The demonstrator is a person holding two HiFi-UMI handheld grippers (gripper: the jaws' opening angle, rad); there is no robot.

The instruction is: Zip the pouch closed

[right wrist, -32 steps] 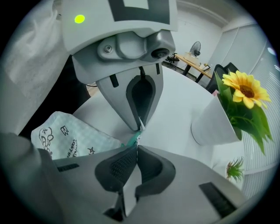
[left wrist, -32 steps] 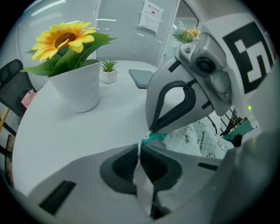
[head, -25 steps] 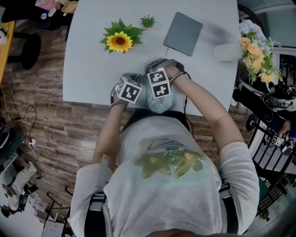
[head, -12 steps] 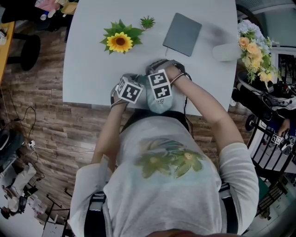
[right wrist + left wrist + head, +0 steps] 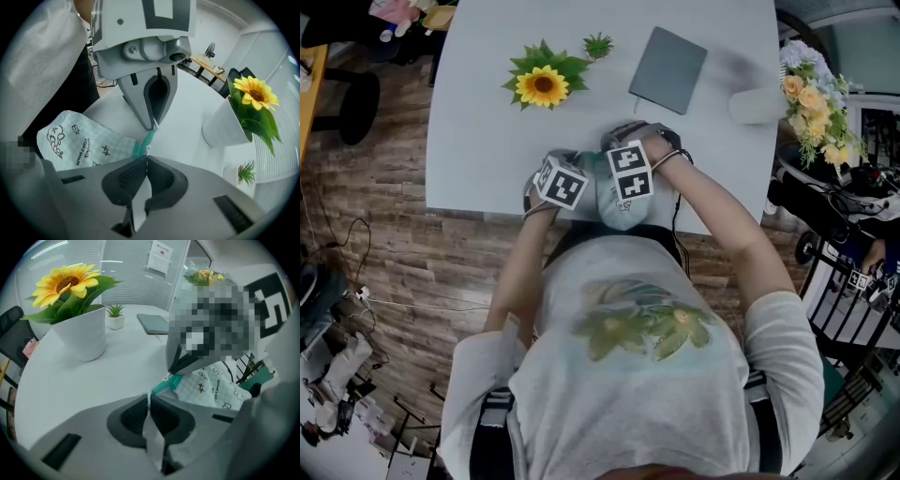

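white surface [image 5: 469, 141] at mid-frame, where left gripper [image 5: 149, 398] and right gripper [image 5: 146, 157] each pinch the teal zipper end of the checked pouch [image 5: 79, 140], fingers closed on it.

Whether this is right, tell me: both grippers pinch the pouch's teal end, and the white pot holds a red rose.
Not a rose: the white pot holds a yellow sunflower, as the left gripper view shows. The rest stands.
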